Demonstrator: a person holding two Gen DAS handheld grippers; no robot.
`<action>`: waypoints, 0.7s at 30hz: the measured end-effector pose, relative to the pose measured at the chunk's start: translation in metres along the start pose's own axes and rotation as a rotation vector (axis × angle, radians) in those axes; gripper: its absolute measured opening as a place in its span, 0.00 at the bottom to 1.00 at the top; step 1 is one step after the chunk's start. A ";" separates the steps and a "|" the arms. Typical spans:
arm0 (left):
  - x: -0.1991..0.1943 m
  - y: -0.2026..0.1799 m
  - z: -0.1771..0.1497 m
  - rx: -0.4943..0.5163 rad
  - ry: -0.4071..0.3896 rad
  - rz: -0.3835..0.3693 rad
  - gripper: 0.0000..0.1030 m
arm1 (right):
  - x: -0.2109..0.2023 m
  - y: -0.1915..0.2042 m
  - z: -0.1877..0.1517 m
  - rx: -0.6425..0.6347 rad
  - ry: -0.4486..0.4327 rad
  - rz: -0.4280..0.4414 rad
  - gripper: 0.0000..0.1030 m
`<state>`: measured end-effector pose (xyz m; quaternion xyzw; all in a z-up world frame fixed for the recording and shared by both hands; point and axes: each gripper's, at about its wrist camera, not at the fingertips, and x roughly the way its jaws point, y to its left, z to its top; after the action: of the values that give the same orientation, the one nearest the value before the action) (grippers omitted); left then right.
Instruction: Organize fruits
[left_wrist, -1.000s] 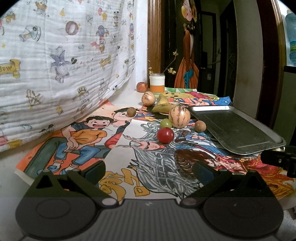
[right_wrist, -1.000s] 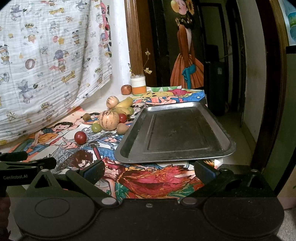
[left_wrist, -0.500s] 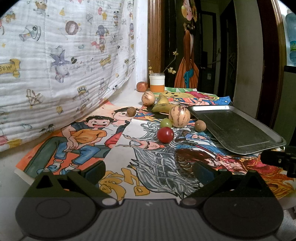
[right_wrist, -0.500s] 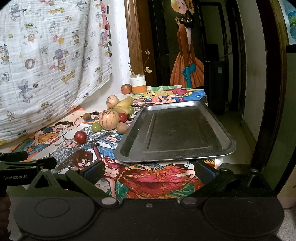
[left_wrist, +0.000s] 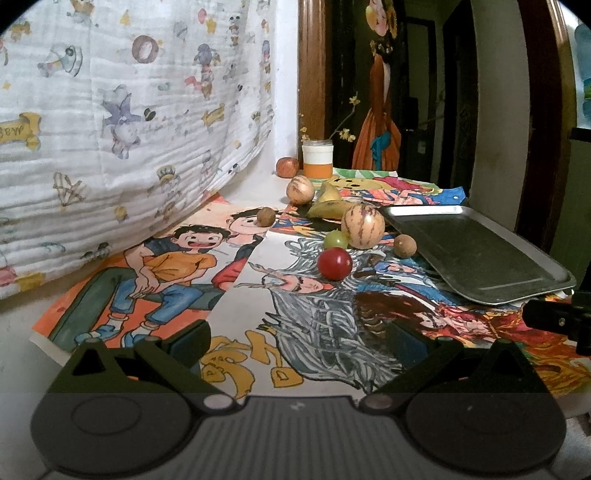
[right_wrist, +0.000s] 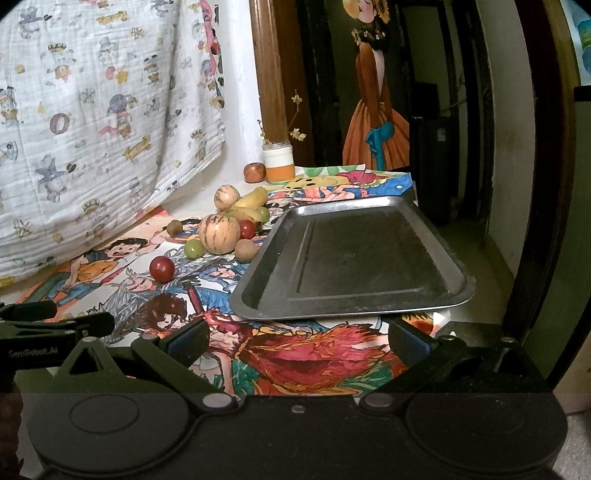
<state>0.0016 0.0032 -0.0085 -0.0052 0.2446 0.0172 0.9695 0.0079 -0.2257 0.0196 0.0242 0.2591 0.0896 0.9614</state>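
Note:
Fruits lie in a loose group on a cartoon-printed cloth: a red tomato (left_wrist: 334, 262) (right_wrist: 161, 268) nearest, a green grape (left_wrist: 335, 239), a striped pale melon (left_wrist: 362, 225) (right_wrist: 217, 233), a brown longan (left_wrist: 405, 246), bananas (left_wrist: 332, 208) and a second striped fruit (left_wrist: 300, 189). An empty metal tray (right_wrist: 354, 258) (left_wrist: 476, 251) lies to their right. My left gripper (left_wrist: 297, 341) is open and empty, well short of the tomato. My right gripper (right_wrist: 297, 339) is open and empty, just before the tray's near edge.
A white and orange jar (left_wrist: 317, 160) with dried flowers and an apple (left_wrist: 287, 167) stand at the back by a wooden door frame. A printed sheet (left_wrist: 129, 92) hangs along the left. The table's right edge drops to the floor beyond the tray.

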 end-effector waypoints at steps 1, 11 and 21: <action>0.001 0.000 0.000 -0.003 0.003 0.002 1.00 | 0.000 0.000 0.000 0.000 0.000 -0.001 1.00; 0.000 0.001 0.001 -0.006 0.004 0.004 1.00 | -0.003 0.002 0.003 -0.003 0.002 0.005 1.00; -0.001 0.009 0.011 -0.032 0.039 0.060 1.00 | -0.005 0.003 0.008 -0.006 0.032 0.043 1.00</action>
<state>0.0061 0.0122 0.0019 -0.0136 0.2631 0.0499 0.9634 0.0068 -0.2241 0.0291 0.0257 0.2735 0.1114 0.9551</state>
